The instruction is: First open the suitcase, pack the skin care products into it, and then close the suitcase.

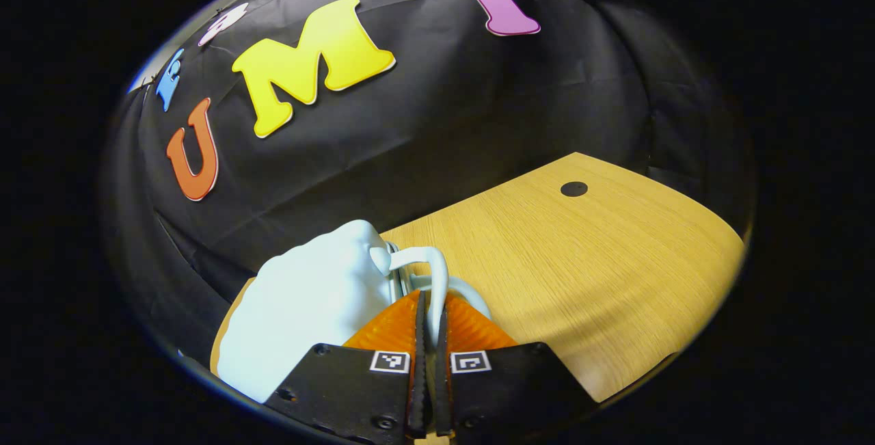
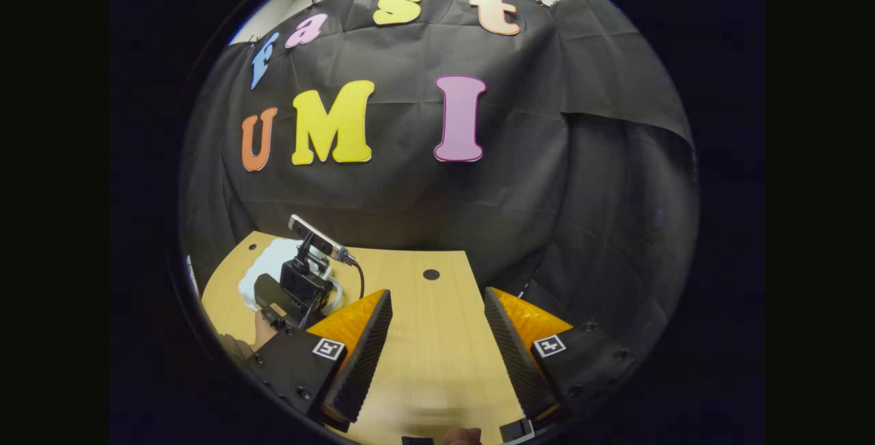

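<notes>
Left claw (image 1: pixel 429 335) pinched narrow on the pale handle (image 1: pixel 437 279) of the light blue suitcase (image 1: pixel 311 301) — both fingers pressed against the loop. Suitcase closed, lying at the counter's (image 1: pixel 581 274) left rear corner, near the black cloth wall. Right claw (image 2: pixel 437 342) spread wide, nothing between its fingers, poised over bare wood near the counter's front edge. In the right gripper view, left gripper seen farther off at the left edge, a hand (image 2: pixel 263 329) behind it, touching the suitcase — small dark hole (image 2: pixel 431 274) toward the rear edge.
</notes>
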`<state>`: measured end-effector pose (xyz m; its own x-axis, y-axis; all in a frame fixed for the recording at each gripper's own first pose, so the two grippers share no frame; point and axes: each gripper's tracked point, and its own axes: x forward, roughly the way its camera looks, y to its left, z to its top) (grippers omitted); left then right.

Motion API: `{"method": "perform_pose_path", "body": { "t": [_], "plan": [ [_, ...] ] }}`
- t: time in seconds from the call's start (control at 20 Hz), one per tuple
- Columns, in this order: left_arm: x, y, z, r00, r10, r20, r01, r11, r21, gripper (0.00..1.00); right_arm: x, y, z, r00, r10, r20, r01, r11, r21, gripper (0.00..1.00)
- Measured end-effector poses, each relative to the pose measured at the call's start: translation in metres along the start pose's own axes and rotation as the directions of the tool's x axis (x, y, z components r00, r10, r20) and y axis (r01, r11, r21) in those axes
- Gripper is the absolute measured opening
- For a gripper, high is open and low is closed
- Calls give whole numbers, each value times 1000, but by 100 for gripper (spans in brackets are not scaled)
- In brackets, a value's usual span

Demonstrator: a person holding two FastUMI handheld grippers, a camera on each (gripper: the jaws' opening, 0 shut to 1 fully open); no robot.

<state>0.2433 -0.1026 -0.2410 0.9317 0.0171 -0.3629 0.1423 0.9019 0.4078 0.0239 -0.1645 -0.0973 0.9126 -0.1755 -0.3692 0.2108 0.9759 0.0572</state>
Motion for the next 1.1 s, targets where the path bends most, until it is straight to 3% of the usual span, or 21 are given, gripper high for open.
{"method": "perform_pose_path", "body": {
  "t": [0.1, 0.15, 0.35, 0.4, 0.45, 0.75, 1.1],
  "plan": [
    [-2, -4, -1, 999, -20, -26, 19, 999, -36, 17, 0, -7, -1, 1000, 1, -2, -1, 1000, 9, 82],
    [-3, -7, 0, 999, -37, -29, 35, 997, -72, 30, 1, -11, 0, 1000, 1, -1, -1, 1000, 14, 81],
    [-35, 14, 48, 997, 0, 73, 11, 988, -151, 54, -3, -17, 9, 1000, 0, 3, 0, 999, 36, 81],
    [-46, 19, 64, 994, 0, 113, 19, 986, -168, 80, -4, -15, 13, 1000, -1, 11, 1, 999, 35, 80],
    [-60, 29, 78, 989, 12, 149, 17, 981, -193, 97, -5, -10, 18, 1000, 0, 21, 0, 999, 34, 81],
    [-163, 115, 124, 960, 82, 267, 3, 953, -302, 98, -21, 54, 48, 995, 34, 90, -35, 999, 11, 81],
    [-259, 209, 104, 949, 151, 277, -33, 920, -390, 98, -51, 156, 52, 989, 86, 118, -88, 996, 7, 81]
  ]
}}
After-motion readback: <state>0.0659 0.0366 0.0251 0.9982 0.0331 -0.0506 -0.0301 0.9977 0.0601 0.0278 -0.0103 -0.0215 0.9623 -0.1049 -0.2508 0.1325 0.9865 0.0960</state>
